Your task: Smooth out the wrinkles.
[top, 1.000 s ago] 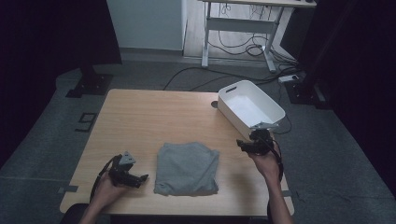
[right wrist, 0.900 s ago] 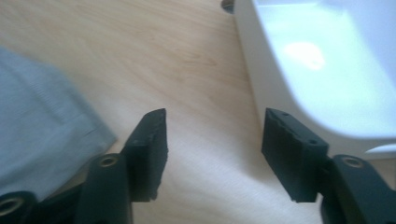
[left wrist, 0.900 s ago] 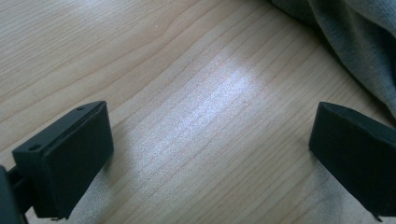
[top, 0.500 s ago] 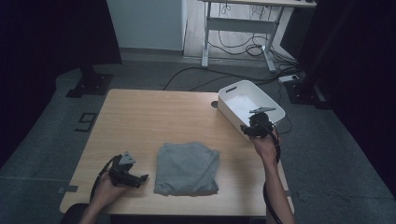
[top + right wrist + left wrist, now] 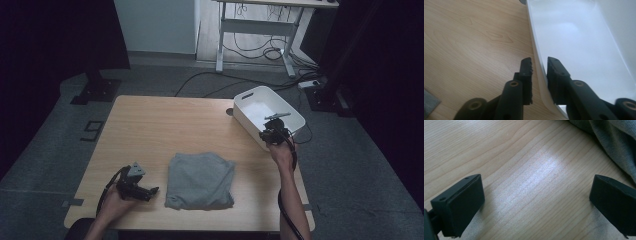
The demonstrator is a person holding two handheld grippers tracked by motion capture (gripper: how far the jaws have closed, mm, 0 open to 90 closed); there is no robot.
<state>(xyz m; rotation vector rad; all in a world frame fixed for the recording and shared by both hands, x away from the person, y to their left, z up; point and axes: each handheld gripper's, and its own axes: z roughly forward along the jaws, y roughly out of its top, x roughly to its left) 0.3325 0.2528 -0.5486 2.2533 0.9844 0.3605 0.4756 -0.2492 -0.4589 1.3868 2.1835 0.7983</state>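
Now, work in hand: the right gripper (image 5: pixel 270 135) takes the near rim of the white rectangular plastic bin (image 5: pixel 287 113)
Bin, place: on the light wooden table (image 5: pixel 165 122), at its far right corner, set at a slant with one end out past the right edge
Right jaws: one pad outside the bin wall, one inside; they have just been closing and stand narrow on the thin rim (image 5: pixel 539 75), touching or all but touching, a firm pinch I cannot confirm
Left gripper (image 5: pixel 146 190): near the near left corner, jaws wide with only bare wood between them, just beside the cloth
Folded grey cloth (image 5: pixel 201 179): lies flat toward the near edge, middle of the table, well apart from the bin
Bin, handling: looks empty, so probably light; stiff wall, smooth and likely slippery, may tilt if lifted by one side
Where to hold: deep on the rim, or at the handle slot (image 5: pixel 247 95) in the end wall
Open room: wide bare wood to the bin's left and across the far half; mind the right edge, where the bin could tip off
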